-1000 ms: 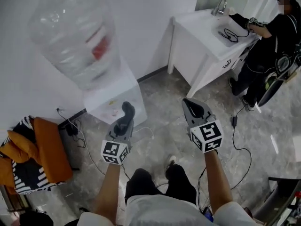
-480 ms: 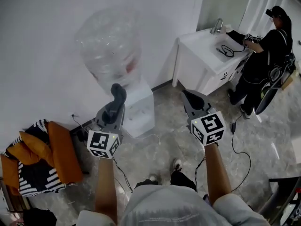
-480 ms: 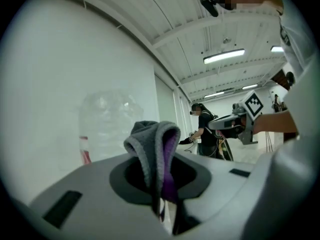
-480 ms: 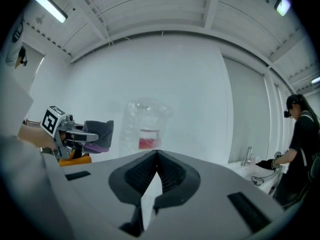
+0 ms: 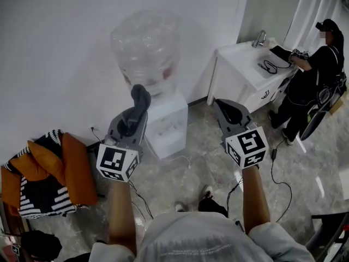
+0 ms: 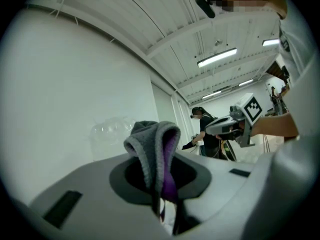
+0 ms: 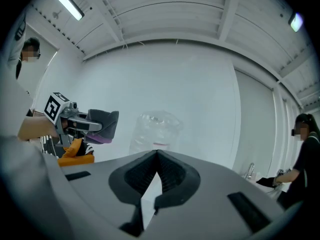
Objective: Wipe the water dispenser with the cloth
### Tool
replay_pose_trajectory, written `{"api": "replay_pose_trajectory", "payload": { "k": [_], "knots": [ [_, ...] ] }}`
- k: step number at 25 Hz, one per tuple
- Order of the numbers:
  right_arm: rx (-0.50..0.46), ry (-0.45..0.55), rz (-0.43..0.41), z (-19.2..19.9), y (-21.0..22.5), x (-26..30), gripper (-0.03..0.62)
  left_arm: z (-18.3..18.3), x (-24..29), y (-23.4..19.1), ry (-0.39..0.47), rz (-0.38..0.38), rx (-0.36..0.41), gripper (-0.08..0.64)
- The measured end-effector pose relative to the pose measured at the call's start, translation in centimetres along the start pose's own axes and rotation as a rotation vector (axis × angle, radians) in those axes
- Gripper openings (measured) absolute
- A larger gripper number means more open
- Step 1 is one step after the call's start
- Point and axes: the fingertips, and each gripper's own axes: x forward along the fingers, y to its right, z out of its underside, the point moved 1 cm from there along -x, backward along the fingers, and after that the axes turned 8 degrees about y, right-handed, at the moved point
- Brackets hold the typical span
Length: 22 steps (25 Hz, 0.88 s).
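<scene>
The water dispenser [image 5: 166, 121] is a white cabinet against the wall with a clear bottle [image 5: 146, 48] on top. My left gripper [image 5: 139, 100] is shut on a folded grey cloth [image 5: 140, 96] with a purple inner side [image 6: 169, 149]. It is held in front of the dispenser's top, just below the bottle, and I cannot tell if the cloth touches it. My right gripper [image 5: 222, 106] is shut and empty, in the air to the right of the dispenser. The right gripper view shows the bottle [image 7: 155, 131] ahead and the cloth [image 7: 102, 125] at left.
A white sink cabinet [image 5: 240, 72] stands to the right, with a person [image 5: 316, 64] working at it. A chair with orange and striped cushions [image 5: 49, 168] sits at the left. Cables [image 5: 275, 171] trail over the grey floor.
The head view has drawn back and the dispenser stands more upright in it. My left gripper has risen with the cloth to the dispenser's top. The right gripper stays shut alongside.
</scene>
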Motion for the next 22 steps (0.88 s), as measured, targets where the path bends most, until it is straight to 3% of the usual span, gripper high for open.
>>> {"api": "replay_pose_trajectory", "payload": {
  "k": [22],
  "knots": [
    [-0.025, -0.014, 0.017, -0.9, -1.7, -1.0, 0.014, -0.1, -1.7, 0.2, -0.026, 0.012, 0.021, 0.074]
  ]
}}
